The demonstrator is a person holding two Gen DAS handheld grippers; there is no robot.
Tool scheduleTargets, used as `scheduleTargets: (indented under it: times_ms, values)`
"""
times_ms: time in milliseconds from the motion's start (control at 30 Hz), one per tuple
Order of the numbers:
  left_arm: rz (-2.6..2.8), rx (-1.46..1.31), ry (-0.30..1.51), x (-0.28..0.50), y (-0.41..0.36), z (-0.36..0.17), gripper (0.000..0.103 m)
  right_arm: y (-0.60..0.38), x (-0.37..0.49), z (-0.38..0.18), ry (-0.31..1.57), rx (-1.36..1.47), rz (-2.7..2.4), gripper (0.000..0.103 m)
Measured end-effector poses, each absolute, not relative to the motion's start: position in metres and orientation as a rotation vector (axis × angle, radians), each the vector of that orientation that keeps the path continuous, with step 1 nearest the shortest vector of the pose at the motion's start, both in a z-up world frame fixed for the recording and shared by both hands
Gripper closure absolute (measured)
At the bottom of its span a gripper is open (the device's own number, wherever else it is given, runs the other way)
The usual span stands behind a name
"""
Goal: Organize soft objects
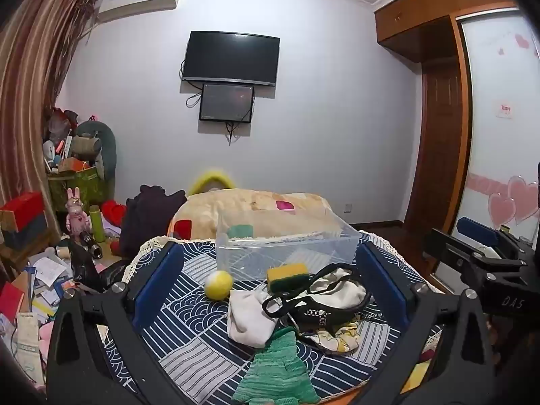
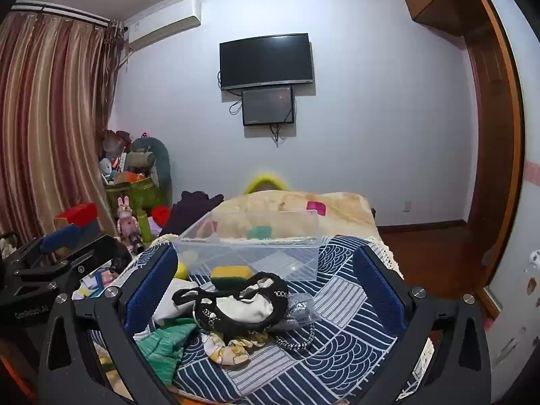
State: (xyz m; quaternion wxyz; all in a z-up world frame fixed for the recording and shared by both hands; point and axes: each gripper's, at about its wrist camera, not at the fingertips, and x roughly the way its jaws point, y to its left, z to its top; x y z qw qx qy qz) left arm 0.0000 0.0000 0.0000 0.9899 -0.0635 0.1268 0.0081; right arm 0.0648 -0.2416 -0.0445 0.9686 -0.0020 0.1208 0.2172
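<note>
A clear plastic bin (image 1: 351, 240) (image 2: 305, 246) stands on the blue patterned cloth (image 1: 189, 347) (image 2: 341, 341). In front of it lie a yellow ball (image 1: 218, 285) (image 2: 180, 270), a yellow-green sponge (image 1: 287, 276) (image 2: 231, 274), a white cloth (image 1: 248, 319), a green knitted piece (image 1: 278, 368) (image 2: 167, 342), a black-trimmed white garment (image 1: 324, 295) (image 2: 238, 302), a yellow patterned scrunchie (image 2: 227, 349) and a silver pouch (image 2: 298, 307). My left gripper (image 1: 270, 283) is open above the pile. My right gripper (image 2: 265, 290) is open above it too. Neither holds anything.
A beige quilt (image 1: 256, 207) (image 2: 293, 206) lies behind the bin. Clutter, boxes and toys (image 1: 71, 209) fill the floor at left. A wardrobe (image 1: 438, 118) and wooden floor (image 2: 428, 253) are at right. The right gripper's body (image 1: 486, 256) shows in the left wrist view.
</note>
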Motion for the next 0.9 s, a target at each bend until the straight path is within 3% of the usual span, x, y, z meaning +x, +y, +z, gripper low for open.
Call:
scheduleTargets:
  times_ms: [900]
  values:
    - [0.001,-0.091,0.235,-0.004,-0.002,0.004,0.000,-0.239,0.059,-0.041,0.235,-0.004,0.448,0.000]
